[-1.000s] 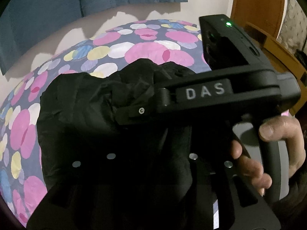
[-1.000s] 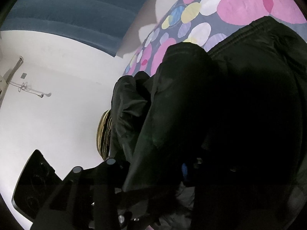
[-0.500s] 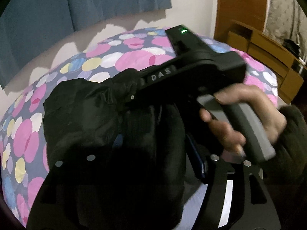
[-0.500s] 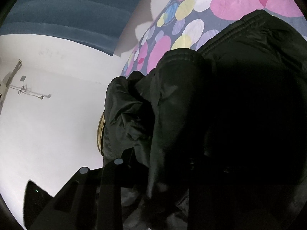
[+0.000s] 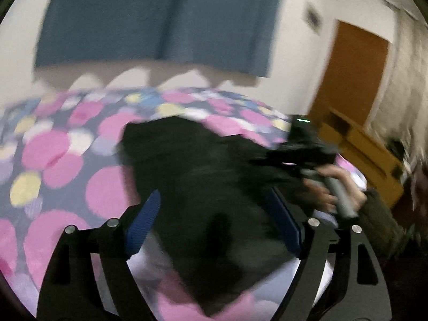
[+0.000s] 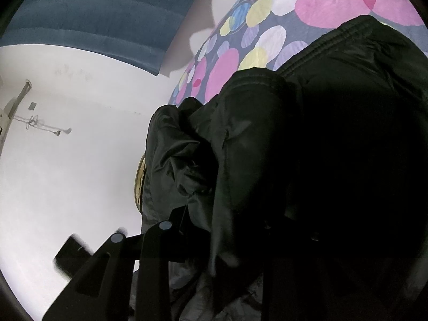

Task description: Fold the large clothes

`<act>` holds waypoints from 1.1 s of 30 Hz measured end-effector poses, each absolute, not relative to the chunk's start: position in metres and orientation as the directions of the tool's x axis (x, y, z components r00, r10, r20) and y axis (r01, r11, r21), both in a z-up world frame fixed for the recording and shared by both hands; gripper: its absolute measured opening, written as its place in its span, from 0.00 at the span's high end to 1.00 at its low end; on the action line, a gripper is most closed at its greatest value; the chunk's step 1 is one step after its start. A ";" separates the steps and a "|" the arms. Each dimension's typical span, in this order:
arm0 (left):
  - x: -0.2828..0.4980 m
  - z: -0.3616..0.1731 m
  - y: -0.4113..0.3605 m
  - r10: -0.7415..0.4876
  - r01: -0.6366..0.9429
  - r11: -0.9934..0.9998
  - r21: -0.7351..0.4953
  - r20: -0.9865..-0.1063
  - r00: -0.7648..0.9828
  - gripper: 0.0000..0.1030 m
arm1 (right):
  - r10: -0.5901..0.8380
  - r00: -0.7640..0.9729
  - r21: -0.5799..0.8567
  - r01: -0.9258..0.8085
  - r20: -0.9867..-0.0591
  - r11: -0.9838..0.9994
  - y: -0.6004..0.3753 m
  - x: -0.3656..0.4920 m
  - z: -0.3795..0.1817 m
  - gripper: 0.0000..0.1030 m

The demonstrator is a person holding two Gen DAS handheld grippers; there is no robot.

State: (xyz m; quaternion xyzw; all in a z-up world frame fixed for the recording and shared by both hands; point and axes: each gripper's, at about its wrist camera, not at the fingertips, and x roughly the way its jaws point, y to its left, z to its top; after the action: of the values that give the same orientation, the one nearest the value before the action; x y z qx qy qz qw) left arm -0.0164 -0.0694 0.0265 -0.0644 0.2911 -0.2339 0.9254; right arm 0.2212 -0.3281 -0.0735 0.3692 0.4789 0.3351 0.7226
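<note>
Left tongs (image 5: 218, 220) wide open over jacket (image 5: 203, 176)

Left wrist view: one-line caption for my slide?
Left gripper open above black jacket on polka-dot bedspread; right gripper at its far edge.

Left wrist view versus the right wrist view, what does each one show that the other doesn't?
Only the left wrist view shows the wooden door, the right gripper in the person's hand, and the left gripper open with its blue pads apart. Only the right wrist view shows a wall fixture. Both show the black jacket, the spotted bedspread and the blue curtain.
</note>
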 end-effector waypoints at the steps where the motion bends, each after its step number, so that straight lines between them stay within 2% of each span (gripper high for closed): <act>1: -0.001 0.011 -0.055 -0.470 0.350 0.882 -0.316 -0.524 0.711 0.21 | 0.837 0.318 0.854 -0.130 -0.445 0.503 -0.328 0.221 -0.073 0.73; 4: 0.027 -0.023 -0.034 -0.519 0.281 0.843 -0.459 -0.556 0.649 0.20 | 0.835 0.321 0.851 -0.133 -0.447 0.507 -0.326 0.219 -0.071 0.69; 5: 0.034 -0.033 -0.030 -0.559 0.274 0.810 -0.518 -0.542 0.627 0.17 | 0.829 0.323 0.844 -0.138 -0.456 0.518 -0.325 0.218 -0.068 0.68; 8: 0.042 -0.048 -0.023 -0.630 0.256 0.734 -0.629 -0.490 0.602 0.14 | 0.802 0.336 0.812 -0.152 -0.493 0.563 -0.321 0.215 -0.060 0.49; 9: 0.043 -0.051 -0.024 -0.643 0.258 0.720 -0.645 -0.480 0.597 0.14 | 0.796 0.340 0.803 -0.159 -0.501 0.574 -0.319 0.213 -0.057 0.41; 13: 0.048 -0.056 -0.028 -0.663 0.270 0.702 -0.659 -0.465 0.587 0.12 | 0.778 0.316 0.760 -0.207 -0.543 0.616 -0.302 0.206 -0.042 0.30; 18: 0.054 -0.061 -0.034 -0.687 0.284 0.679 -0.677 -0.450 0.570 0.12 | 0.726 0.284 0.683 -0.249 -0.626 0.687 -0.280 0.205 -0.039 0.27; 20: 0.056 -0.064 -0.037 -0.695 0.287 0.672 -0.683 -0.447 0.563 0.12 | 0.688 0.287 0.634 -0.268 -0.666 0.725 -0.272 0.206 -0.040 0.30; 22: 0.056 -0.065 -0.039 -0.696 0.292 0.671 -0.681 -0.445 0.563 0.12 | 0.668 0.297 0.606 -0.282 -0.683 0.744 -0.267 0.207 -0.038 0.48; 23: 0.055 -0.066 -0.039 -0.696 0.294 0.672 -0.680 -0.444 0.565 0.12 | 0.662 0.305 0.595 -0.289 -0.685 0.750 -0.265 0.207 -0.036 0.53; 25: 0.053 -0.066 -0.037 -0.698 0.294 0.666 -0.685 -0.436 0.568 0.12 | 0.647 0.332 0.561 -0.326 -0.686 0.761 -0.260 0.205 -0.023 0.72; 28: 0.051 -0.060 -0.031 -0.694 0.295 0.665 -0.686 -0.422 0.584 0.12 | 0.638 0.373 0.519 -0.376 -0.674 0.768 -0.255 0.200 0.001 0.81; 33: 0.040 -0.037 -0.032 -0.652 0.333 0.716 -0.614 -0.416 0.634 0.12 | 0.614 0.480 0.456 -0.413 -0.627 0.788 -0.273 0.188 0.039 0.83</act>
State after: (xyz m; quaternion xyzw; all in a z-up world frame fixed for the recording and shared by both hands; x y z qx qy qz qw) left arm 0.0397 -0.0324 -0.0373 -0.2488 0.3206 -0.2832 0.8690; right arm 0.1883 -0.2732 0.0390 0.1219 0.4114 0.3016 0.8514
